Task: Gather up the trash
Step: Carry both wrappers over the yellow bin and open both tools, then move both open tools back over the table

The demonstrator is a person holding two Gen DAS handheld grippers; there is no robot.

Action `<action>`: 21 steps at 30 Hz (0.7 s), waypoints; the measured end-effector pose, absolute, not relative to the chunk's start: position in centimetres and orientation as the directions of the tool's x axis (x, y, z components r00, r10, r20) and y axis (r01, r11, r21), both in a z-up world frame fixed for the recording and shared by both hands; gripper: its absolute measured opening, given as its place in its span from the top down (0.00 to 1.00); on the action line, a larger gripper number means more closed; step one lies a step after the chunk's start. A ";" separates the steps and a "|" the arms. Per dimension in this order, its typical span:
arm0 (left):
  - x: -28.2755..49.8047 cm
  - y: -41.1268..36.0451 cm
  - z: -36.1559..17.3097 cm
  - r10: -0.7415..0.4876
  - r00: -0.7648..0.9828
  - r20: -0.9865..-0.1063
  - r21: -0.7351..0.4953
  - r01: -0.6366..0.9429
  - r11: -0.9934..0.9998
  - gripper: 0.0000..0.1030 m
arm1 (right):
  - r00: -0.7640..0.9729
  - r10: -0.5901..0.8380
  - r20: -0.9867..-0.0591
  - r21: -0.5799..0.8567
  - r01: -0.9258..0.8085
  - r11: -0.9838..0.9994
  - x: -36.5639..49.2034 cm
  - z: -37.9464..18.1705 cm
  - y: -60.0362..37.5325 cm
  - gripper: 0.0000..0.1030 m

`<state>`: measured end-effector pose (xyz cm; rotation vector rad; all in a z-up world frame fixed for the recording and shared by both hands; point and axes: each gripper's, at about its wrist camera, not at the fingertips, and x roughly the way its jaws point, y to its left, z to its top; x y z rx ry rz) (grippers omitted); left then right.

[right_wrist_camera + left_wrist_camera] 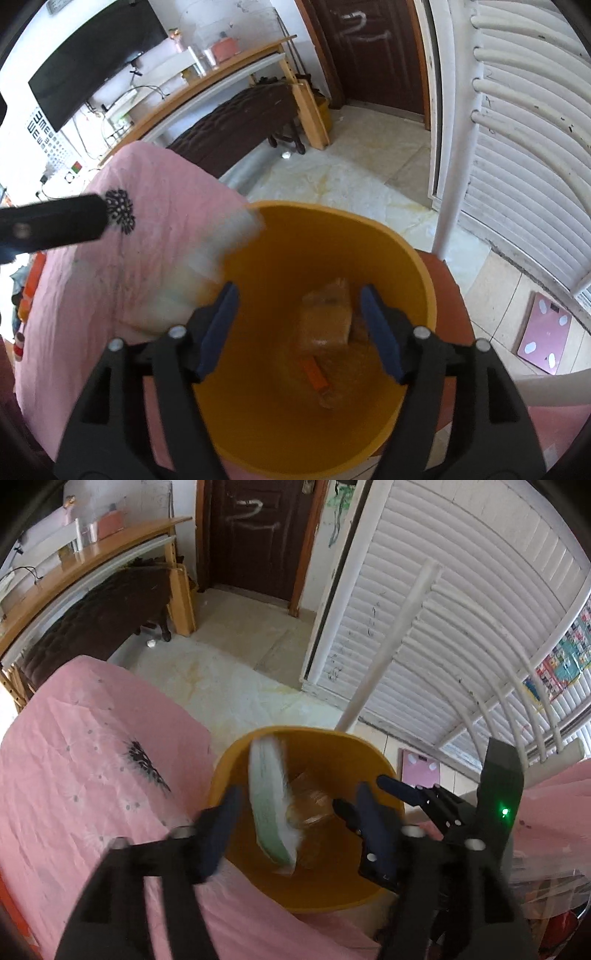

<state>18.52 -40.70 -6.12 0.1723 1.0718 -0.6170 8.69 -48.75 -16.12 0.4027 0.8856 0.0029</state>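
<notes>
Yellow bin (306, 890) fills the lower centre of both views, a blurred green-and-white wrapper (273, 805) apparently dropping inside between the left gripper (299, 823)'s wide-open fingers; keeping both grippers, the right gripper (299, 328) equally wide and empty, above the rim should avoid spills.

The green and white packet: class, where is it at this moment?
In the left wrist view the green and white packet is blurred, inside the mouth of the orange bin, between the open left tool fingers, beside the pink bedsheet.
</notes>
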 end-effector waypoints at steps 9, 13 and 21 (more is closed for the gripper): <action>16.9 -35.5 -2.3 -0.411 0.410 -0.814 -0.167 0.512 0.843 0.36 | 0.692 0.129 -0.710 0.318 0.152 0.936 8.1 -12.5 -47.9 0.31; 15.7 -32.0 -0.1 -0.408 0.459 -0.790 -0.148 0.503 0.851 0.36 | 0.727 0.135 -0.673 0.290 0.091 0.953 8.2 -9.2 -45.5 0.23; 13.9 -22.6 3.5 -0.321 0.570 -0.756 -0.074 0.413 0.908 0.36 | 0.744 0.223 -0.630 0.253 -0.075 0.965 10.0 -4.4 -37.8 0.22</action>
